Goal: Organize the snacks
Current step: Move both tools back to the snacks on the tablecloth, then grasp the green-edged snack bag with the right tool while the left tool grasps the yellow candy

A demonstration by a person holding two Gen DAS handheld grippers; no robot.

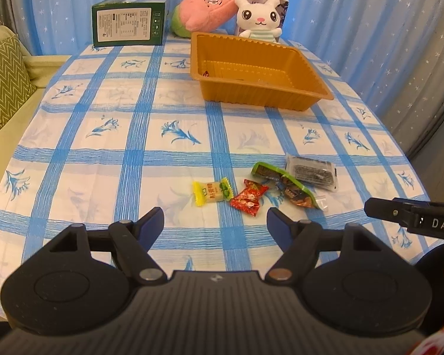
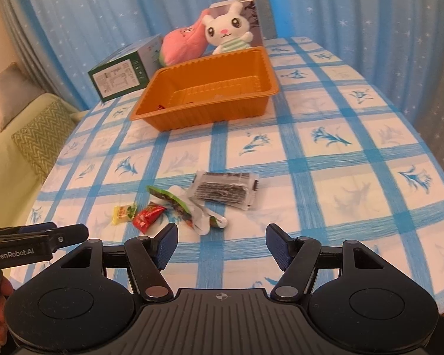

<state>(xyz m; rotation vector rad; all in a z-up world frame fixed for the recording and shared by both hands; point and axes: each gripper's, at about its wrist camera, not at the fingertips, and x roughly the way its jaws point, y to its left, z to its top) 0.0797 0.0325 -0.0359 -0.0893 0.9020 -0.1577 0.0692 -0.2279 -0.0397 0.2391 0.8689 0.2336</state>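
Checked tablecloth (image 1: pixel 103 94), snacks (image 1: pixel 245 199) (four packets) just beyond both wide, empty jaws

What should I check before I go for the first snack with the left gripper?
1. Left gripper open, holding nothing: ok.
2. Right gripper open, holding nothing: ok.
3. Yellow candy lies apart from the red candy: ok.
4. Green snack packet free of the dark clear packet: not ok, they overlap.
5. Orange tray upright: ok.
6. Tray contents: cannot tell, something small and red inside.
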